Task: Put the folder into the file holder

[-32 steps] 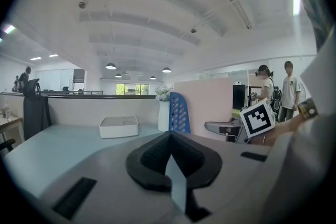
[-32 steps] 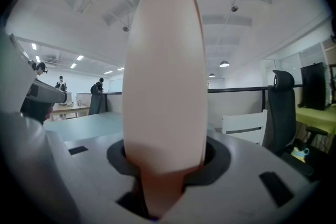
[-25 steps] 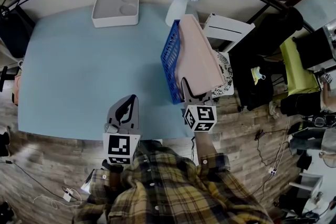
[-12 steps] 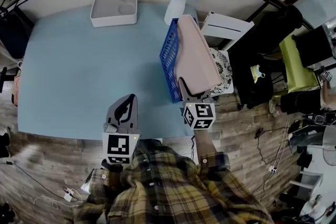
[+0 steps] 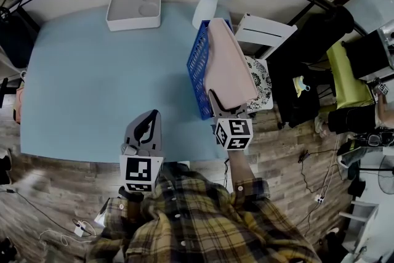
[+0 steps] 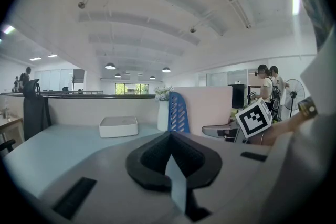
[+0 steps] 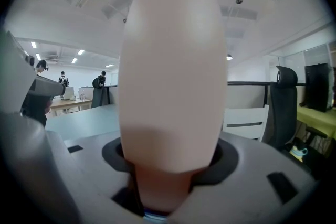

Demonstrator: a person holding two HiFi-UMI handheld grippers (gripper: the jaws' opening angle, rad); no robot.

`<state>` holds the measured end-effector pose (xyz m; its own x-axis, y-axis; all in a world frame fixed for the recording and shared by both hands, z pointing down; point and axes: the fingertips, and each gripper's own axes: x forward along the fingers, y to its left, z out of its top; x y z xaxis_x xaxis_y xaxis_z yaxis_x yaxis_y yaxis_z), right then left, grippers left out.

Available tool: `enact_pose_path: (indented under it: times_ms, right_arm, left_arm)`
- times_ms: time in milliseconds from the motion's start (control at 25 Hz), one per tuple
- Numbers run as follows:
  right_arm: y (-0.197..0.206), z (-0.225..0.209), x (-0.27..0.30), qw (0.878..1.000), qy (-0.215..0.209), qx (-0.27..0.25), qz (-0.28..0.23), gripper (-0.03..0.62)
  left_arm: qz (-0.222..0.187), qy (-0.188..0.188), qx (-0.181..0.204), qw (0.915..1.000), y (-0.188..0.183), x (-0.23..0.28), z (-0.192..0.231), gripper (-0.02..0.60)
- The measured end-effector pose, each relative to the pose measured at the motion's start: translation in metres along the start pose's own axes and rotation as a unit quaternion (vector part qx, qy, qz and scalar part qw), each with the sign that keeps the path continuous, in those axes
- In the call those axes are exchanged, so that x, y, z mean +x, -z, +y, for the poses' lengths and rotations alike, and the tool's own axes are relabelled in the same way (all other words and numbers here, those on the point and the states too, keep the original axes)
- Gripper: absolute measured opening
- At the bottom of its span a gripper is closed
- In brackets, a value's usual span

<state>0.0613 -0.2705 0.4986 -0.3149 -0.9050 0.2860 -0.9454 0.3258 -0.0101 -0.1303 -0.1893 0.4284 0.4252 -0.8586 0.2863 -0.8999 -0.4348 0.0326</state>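
A pink folder [image 5: 229, 64] stands on edge in the blue perforated file holder [image 5: 198, 74] at the table's right side. My right gripper [image 5: 225, 109] is at the folder's near end. In the right gripper view the folder [image 7: 173, 71] fills the space between the jaws, which have just been opening and now stand wide round it without clamping it. My left gripper [image 5: 152, 117] rests over the table's near edge, shut with nothing in it, well left of the holder. The left gripper view shows my left gripper [image 6: 169, 139], the holder [image 6: 177, 113] and the folder [image 6: 210, 107] ahead on the right.
The light blue table [image 5: 92, 83] carries a white tray [image 5: 134, 10] at the back and a white vase of flowers [image 5: 208, 9] just behind the holder. A white chair [image 5: 265, 34] stands off the table's right edge. People stand far off at the right in the left gripper view.
The right gripper's jaws look slightly wider round the folder's near end. Both hands and the folder stay where they were.
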Motion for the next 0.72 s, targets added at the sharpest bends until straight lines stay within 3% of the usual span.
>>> enact_pose_path:
  times_ms: [720]
  right_arm:
    - [0.0, 0.003, -0.021, 1.0, -0.019, 0.017, -0.001, 0.267]
  left_arm:
    - [-0.009, -0.003, 0.003, 0.9999, -0.003, -0.012, -0.008, -0.008]
